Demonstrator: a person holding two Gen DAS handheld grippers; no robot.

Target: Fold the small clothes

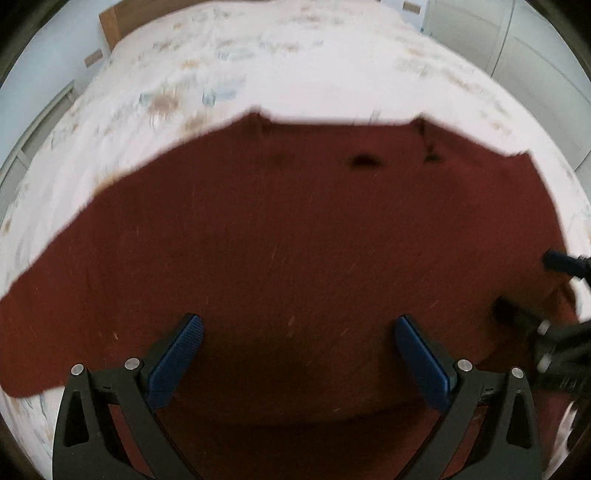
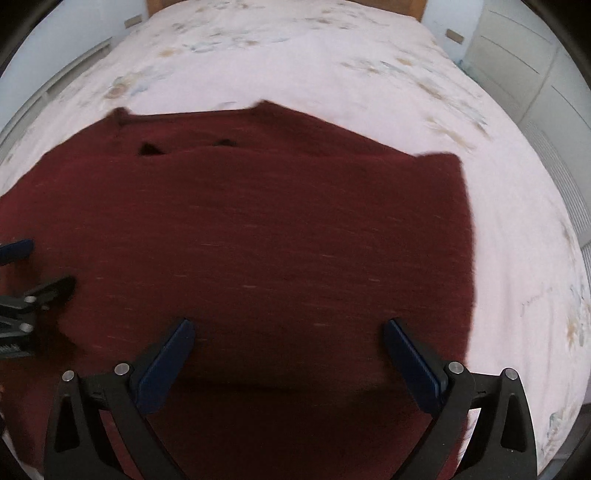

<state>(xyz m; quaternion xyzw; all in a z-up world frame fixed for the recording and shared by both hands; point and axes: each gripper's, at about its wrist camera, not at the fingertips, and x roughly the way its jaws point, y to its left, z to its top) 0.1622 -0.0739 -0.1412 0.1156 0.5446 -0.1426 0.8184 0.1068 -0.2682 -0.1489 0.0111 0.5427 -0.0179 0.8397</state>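
Note:
A dark red knitted garment (image 1: 295, 229) lies spread flat on the bed, neckline toward the far side. In the left wrist view my left gripper (image 1: 299, 328) hangs over its near part, open wide, with nothing between the blue pads (image 1: 177, 362). The right gripper's black fingers (image 1: 554, 295) show at that view's right edge. In the right wrist view the garment (image 2: 258, 240) fills the middle, its right edge straight. My right gripper (image 2: 290, 332) stands open above it, pads apart and free of cloth. The left gripper (image 2: 33, 280) shows at the left edge.
The bed is covered by a pale pink floral sheet (image 1: 295, 66), also seen as the sheet (image 2: 517, 221) to the right of the garment. A wooden headboard (image 1: 110, 22) stands at the far end. White cabinets (image 2: 535, 81) flank the bed.

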